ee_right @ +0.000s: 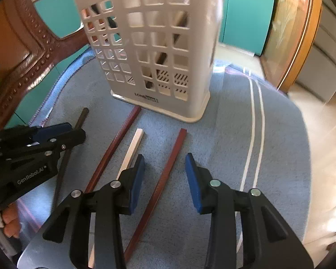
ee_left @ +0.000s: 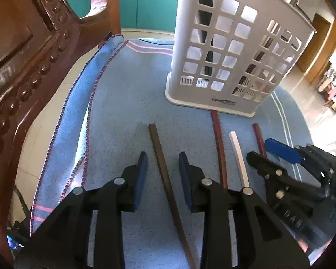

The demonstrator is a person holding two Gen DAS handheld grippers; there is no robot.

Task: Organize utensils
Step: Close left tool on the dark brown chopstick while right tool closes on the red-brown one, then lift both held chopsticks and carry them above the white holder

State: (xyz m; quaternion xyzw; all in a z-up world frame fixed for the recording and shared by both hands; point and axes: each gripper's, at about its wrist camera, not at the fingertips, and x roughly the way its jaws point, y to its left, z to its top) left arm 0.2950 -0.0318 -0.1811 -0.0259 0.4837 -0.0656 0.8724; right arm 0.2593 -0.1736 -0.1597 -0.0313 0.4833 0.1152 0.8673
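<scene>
While four chopsticks lie side by side on the blue towel (ee_left: 123,94) in front of the white slotted holder (ee_left: 239,51), each pair of tongs stands over its own stick. The left tongs (ee_left: 162,170) straddle the dark brown chopstick (ee_left: 162,165), which runs lengthwise between the parted blue pads, straight ahead toward the holder; the pads stand clear of it on both sides, so nothing is held. The right tongs (ee_right: 164,177) are likewise partly open and empty, with the outer red-brown chopstick (ee_right: 168,168) lying between the pads, its long axis pointing ahead and slightly to the right. Between the two pairs of tongs lie the other red-brown chopstick (ee_left: 219,148), whose far end nearly meets the holder's base, and the white chopstick (ee_left: 238,154), just beside it. Each hand is nearest the stick under it, so closing across the stick's narrow width looks like the next step. A carved wooden chair back (ee_left: 22,67) rises to the left.
</scene>
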